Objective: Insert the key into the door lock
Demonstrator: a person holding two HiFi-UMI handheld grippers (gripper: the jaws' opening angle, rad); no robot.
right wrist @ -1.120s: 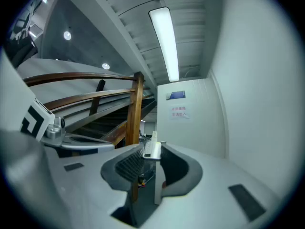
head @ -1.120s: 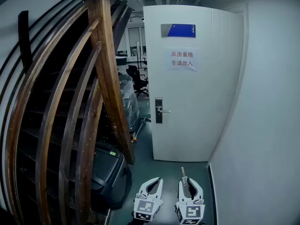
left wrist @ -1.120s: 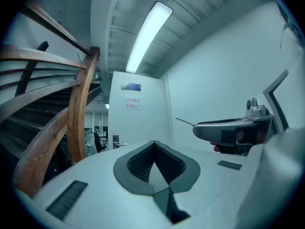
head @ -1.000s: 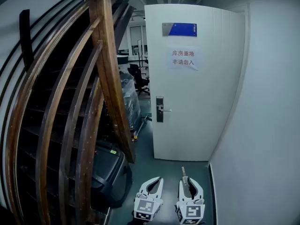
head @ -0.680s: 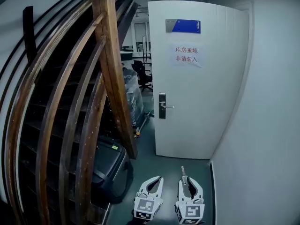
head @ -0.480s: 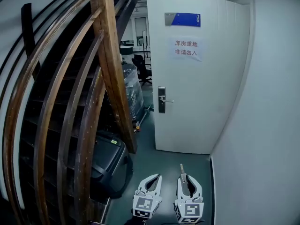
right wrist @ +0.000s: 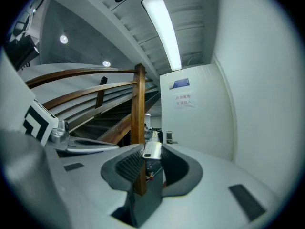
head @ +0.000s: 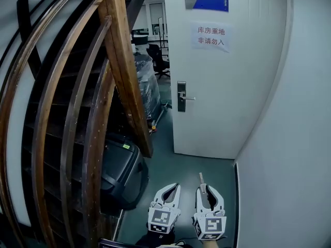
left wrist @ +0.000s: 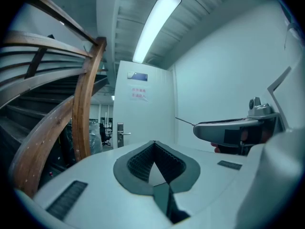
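The white door (head: 227, 87) stands ahead, with a dark lock plate (head: 181, 96) and a lever handle (head: 190, 98) near its left edge. Low in the head view my right gripper (head: 203, 188) is shut on a silver key (head: 200, 177) whose blade points toward the door. In the right gripper view the key (right wrist: 152, 149) sits between the pads, well short of the lock plate (right wrist: 169, 137). My left gripper (head: 175, 188) hangs beside it, shut and empty. Its pads (left wrist: 143, 159) meet at the tips of the left gripper (left wrist: 153, 143), and the lock plate (left wrist: 121, 133) shows small and far.
A curved wooden stair rail (head: 121, 71) fills the left. A black case (head: 121, 172) lies on the floor under it. A white wall (head: 289, 138) closes the right side. A paper notice (head: 211, 36) and a blue sign (head: 208, 2) hang on the door. Wrapped goods (head: 147, 87) stand beyond the stairs.
The view has moved forward and tipped down, so the door and lock look nearer and larger. Both grippers keep their place low in the frame, the key still held.
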